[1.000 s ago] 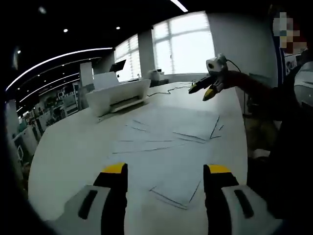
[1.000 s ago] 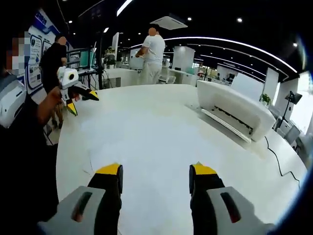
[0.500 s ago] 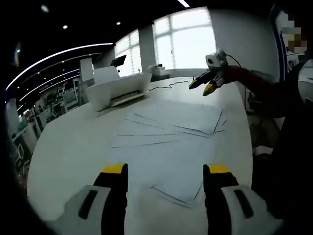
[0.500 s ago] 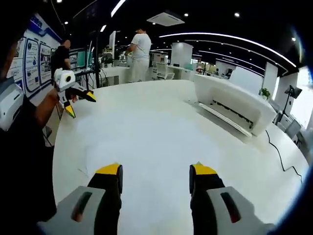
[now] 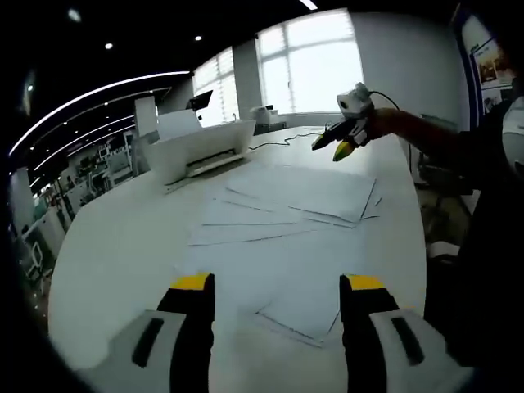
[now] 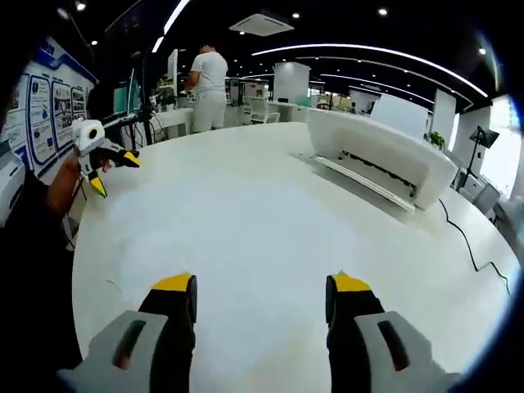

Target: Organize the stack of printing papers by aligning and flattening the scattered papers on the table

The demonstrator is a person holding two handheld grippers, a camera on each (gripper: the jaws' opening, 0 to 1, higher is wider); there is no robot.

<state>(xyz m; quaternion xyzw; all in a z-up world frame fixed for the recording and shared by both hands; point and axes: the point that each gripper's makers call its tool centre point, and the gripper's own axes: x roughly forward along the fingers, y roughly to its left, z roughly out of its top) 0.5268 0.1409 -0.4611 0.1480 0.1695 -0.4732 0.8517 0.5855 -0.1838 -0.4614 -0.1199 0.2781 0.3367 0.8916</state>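
Left gripper view: scattered papers (image 5: pixel 282 217), mid-frame, fanned and overlapping on table (image 5: pixel 115 246), unaligned. Left claw (image 5: pixel 277 288) wide, empty, low-centre, poised short of nearest sheet. Right claw (image 5: pixel 334 146) upper right, parted, above papers. Printer (image 5: pixel 196 151) upper left.

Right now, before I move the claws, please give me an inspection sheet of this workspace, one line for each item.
Surface: large white oval table, mostly bare.
Job's things: white printing paper sheets scattered, overlapping, not aligned.
Clutter: white desktop printer at the far side.
Grippers: left claw open, empty, above the nearest sheet; right claw open, empty, above the table.
Cables: thin black cable beyond the printer.
Surroundings: bright windows; person in white shirt standing far off.
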